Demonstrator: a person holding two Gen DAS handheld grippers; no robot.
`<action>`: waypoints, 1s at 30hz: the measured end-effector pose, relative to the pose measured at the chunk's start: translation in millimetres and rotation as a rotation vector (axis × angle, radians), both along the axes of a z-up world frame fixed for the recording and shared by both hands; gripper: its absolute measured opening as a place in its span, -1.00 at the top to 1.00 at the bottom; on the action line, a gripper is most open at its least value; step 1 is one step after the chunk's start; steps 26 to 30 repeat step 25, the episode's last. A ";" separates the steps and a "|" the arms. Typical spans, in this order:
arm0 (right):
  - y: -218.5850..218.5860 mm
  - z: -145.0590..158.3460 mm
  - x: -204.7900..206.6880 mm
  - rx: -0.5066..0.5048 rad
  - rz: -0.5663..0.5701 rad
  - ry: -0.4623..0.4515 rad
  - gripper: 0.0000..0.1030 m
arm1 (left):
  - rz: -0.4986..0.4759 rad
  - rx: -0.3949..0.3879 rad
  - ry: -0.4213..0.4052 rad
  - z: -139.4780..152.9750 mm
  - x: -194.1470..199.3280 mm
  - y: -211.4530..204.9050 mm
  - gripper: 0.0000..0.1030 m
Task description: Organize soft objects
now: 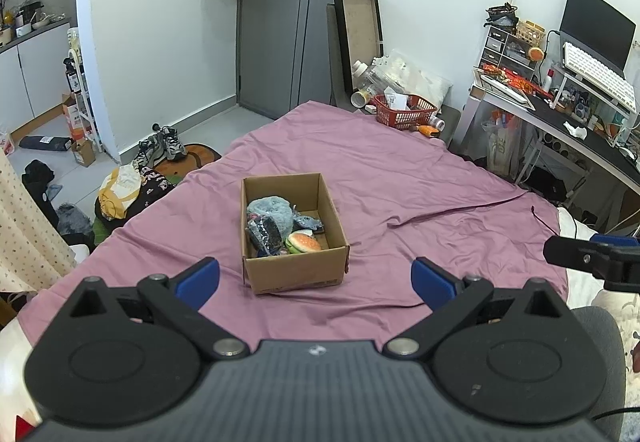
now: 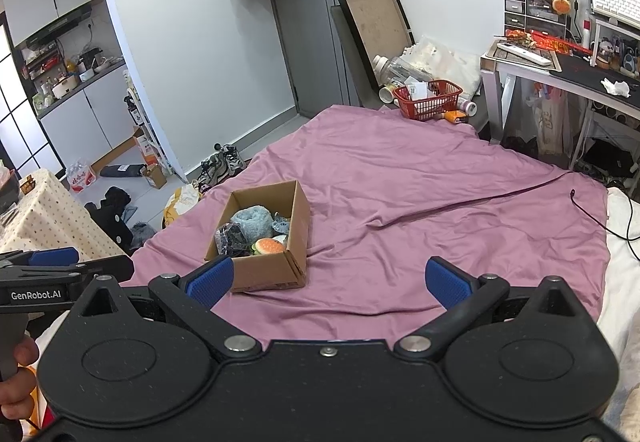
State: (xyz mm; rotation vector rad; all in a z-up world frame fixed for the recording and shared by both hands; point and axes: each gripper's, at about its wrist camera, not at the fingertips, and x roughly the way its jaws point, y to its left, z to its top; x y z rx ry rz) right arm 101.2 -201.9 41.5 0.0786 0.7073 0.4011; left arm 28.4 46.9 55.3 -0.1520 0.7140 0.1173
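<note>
1. Seemingly the sorting is close to done: every soft object I can find sits inside the cardboard box (image 1: 294, 232), which stands open on the purple bedsheet (image 1: 420, 186), and nothing soft lies loose on the sheet around it.
2. Left hand-held gripper (image 1: 316, 276): jaws spread wide, nothing between them, held back from the box's near wall.
3. Right hand-held gripper (image 2: 328, 282): likewise spread and empty, with the box ahead and to its left.
4. Count in the box, as far as shows: one fluffy blue plush (image 1: 270, 210), one burger toy (image 1: 305, 243), one dark sparkly pouch (image 1: 264, 232), one small blue-grey toy (image 1: 308, 221). Anything beneath them is hidden.
5. One box; two grippers.
6. What is left, I judge, is little or nothing, perhaps only tidying the box.
</note>
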 end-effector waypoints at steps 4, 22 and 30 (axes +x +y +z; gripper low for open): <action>0.3 0.0 0.0 -0.002 0.001 -0.001 -1.00 | 0.004 0.012 -0.002 0.2 -0.4 -0.7 -0.97; 6.7 -6.4 5.6 -0.013 0.015 0.016 -1.00 | 0.002 0.001 -0.006 -0.6 1.7 2.5 -0.97; 7.2 -9.7 8.6 -0.015 0.017 0.022 -1.00 | -0.005 -0.003 -0.004 -1.4 4.9 4.0 -0.97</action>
